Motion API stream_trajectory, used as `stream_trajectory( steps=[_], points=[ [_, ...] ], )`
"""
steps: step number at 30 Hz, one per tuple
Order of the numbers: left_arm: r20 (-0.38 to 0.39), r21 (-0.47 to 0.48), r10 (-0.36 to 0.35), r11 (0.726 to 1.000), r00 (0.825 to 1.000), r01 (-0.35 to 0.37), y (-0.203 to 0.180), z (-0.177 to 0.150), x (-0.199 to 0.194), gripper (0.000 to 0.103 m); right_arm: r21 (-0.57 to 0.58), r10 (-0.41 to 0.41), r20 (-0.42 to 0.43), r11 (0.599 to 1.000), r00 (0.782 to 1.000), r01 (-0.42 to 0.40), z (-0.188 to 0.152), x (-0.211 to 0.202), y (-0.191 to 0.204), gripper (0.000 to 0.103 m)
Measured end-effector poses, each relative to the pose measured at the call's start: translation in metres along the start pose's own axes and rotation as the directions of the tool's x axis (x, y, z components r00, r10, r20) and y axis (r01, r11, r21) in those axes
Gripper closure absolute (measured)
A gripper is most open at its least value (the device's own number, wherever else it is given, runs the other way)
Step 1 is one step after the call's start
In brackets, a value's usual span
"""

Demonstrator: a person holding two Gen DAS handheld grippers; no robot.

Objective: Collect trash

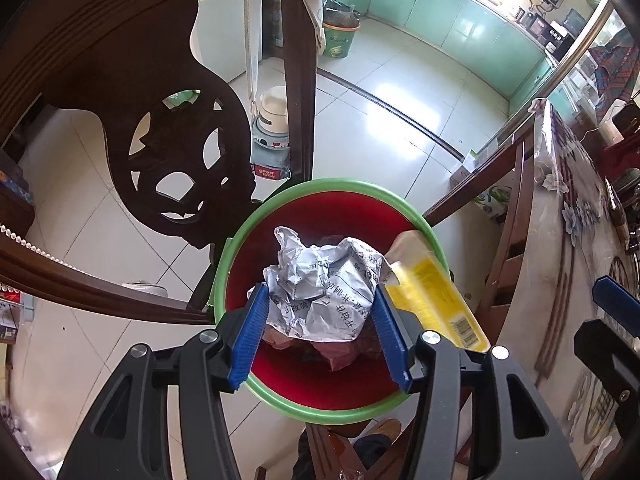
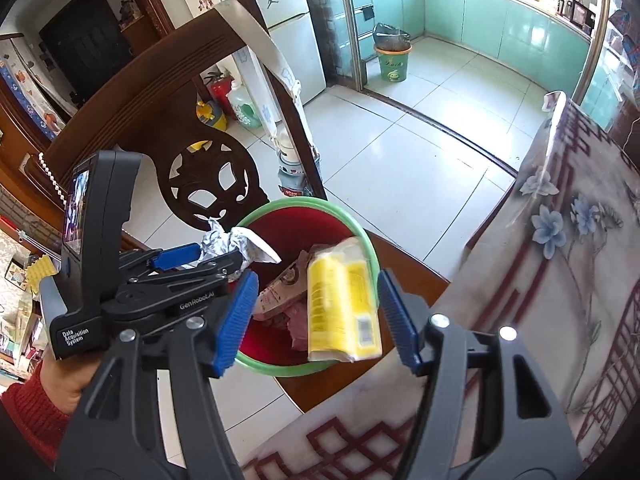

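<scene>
A red bin with a green rim [image 1: 320, 183] [image 2: 296, 201] stands on a dark wooden seat beside the table. My left gripper [image 1: 320, 300] [image 2: 200, 256] hangs over the bin's mouth, its blue pads pressed on both sides of a crumpled printed paper [image 1: 320, 280] [image 2: 230, 240]. My right gripper [image 2: 317, 284] stands open over the bin. A yellow packet [image 2: 344, 304] [image 1: 436, 300], blurred, lies loose between its jaws and touches neither pad. Pinkish wrappers [image 2: 280, 292] lie inside the bin.
A carved dark wooden chair back [image 1: 168, 128] [image 2: 208, 184] rises just left of the bin. A table with a flowered cloth [image 2: 560, 240] [image 1: 568, 208] stands on the right. A second bin [image 2: 392, 60] and bottles [image 2: 244, 108] stand farther off on the tiled floor.
</scene>
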State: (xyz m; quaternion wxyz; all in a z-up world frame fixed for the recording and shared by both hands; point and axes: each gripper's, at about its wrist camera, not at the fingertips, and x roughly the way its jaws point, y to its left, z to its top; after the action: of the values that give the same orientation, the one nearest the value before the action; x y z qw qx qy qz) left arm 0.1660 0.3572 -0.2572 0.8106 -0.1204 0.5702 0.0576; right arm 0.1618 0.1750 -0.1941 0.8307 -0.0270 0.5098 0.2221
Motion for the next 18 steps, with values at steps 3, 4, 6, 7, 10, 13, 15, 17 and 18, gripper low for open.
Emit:
stream_trajectory(
  steps=[3, 4, 6, 7, 10, 13, 15, 17, 18],
  points=[
    [0.015, 0.0, -0.008, 1.0, 1.0, 0.008, -0.001, -0.001, -0.009, 0.05, 0.009, -0.02, 0.027, 1.0, 0.999, 0.02, -0.005, -0.014, -0.004, 0.043],
    [0.02, 0.002, -0.011, 1.0, 1.0, 0.011, -0.003, -0.002, -0.012, 0.048, 0.015, -0.028, 0.039, 0.999, 0.999, 0.028, -0.007, -0.021, -0.007, 0.041],
    [0.033, 0.008, -0.023, 1.0, 0.999, 0.023, -0.008, -0.004, -0.02, 0.045, 0.03, -0.045, 0.062, 0.999, 0.997, 0.044, -0.013, -0.034, -0.013, 0.037],
    [0.041, 0.015, -0.029, 0.999, 0.999, 0.028, -0.012, -0.005, -0.026, 0.044, 0.04, -0.058, 0.076, 0.998, 0.995, 0.055, -0.017, -0.043, -0.018, 0.037],
    [0.088, 0.045, -0.054, 0.998, 0.995, 0.05, -0.029, -0.009, -0.048, 0.028, 0.063, -0.088, 0.122, 0.995, 0.989, 0.081, -0.029, -0.063, -0.026, 0.029],
    [0.158, 0.088, -0.095, 0.993, 0.983, 0.082, -0.052, -0.015, -0.078, 0.018, 0.076, -0.129, 0.233, 0.991, 0.964, 0.114, -0.043, -0.101, -0.034, 0.019],
    [0.212, 0.12, -0.11, 0.989, 0.971, 0.086, -0.07, -0.02, -0.1, 0.013, 0.074, -0.16, 0.302, 0.987, 0.94, 0.144, -0.053, -0.125, -0.039, 0.008],
    [0.262, 0.148, -0.145, 0.983, 0.954, 0.109, -0.089, -0.025, -0.122, 0.01, 0.076, -0.198, 0.376, 0.98, 0.905, 0.183, -0.064, -0.152, -0.045, 0.005],
    [0.283, 0.163, -0.164, 0.979, 0.945, 0.121, -0.098, -0.028, -0.132, 0.009, 0.081, -0.216, 0.402, 0.976, 0.89, 0.2, -0.069, -0.163, -0.048, 0.005]
  ],
)
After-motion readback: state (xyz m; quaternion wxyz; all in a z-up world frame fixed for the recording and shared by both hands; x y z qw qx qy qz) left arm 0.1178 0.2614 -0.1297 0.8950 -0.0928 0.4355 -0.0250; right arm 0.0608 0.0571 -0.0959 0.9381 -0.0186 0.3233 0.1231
